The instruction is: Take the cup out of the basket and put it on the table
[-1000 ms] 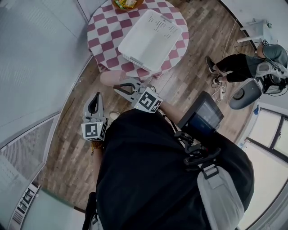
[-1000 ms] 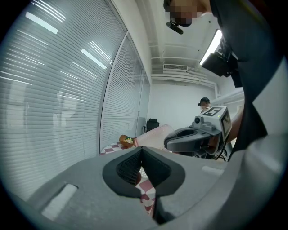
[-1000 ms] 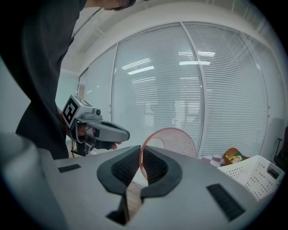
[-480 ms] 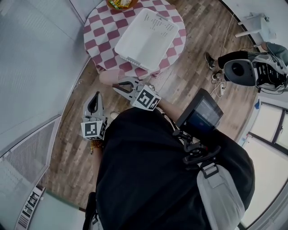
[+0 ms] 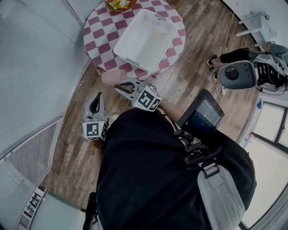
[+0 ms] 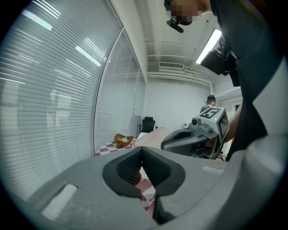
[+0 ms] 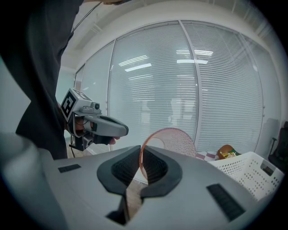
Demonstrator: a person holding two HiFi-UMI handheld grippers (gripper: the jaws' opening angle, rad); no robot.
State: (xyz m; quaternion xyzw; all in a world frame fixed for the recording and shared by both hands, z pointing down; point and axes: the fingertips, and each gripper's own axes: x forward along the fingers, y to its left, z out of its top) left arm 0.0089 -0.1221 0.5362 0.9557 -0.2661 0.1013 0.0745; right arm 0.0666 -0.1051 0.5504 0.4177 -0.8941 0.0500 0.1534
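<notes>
The cup [image 7: 173,139], pink and half transparent, is hanging out of the basket [image 5: 135,60]. It is hovering above the wooden floor [image 5: 72,148], just beside the edge of the round table [image 5: 101,27], and is not yet standing on it. The right gripper [image 7: 139,166] is clamping only the thin rim of the cup between its pads, and the cup's body is sticking out beyond the jaws. The left gripper [image 6: 141,166] is staying lower and to the side, with its jaws pressed together and nothing between them.

In my judgement, the main risk is coming from this grip on the rim. The wall is thin and smooth, so the cup may be swinging or slipping out, and then it is falling on the floor, not on the table. A second risk is the little free space: the white basket is covering a big part of the checked cloth, and a bowl of snacks [image 5: 120,4] is sitting at the far edge. The cup could be knocking the basket, or landing too near the edge and tipping.

No brand or label is showing clearly enough to read. Only the black-and-white square markers on the gripper cubes are appearing, and the snack packets are too small.
</notes>
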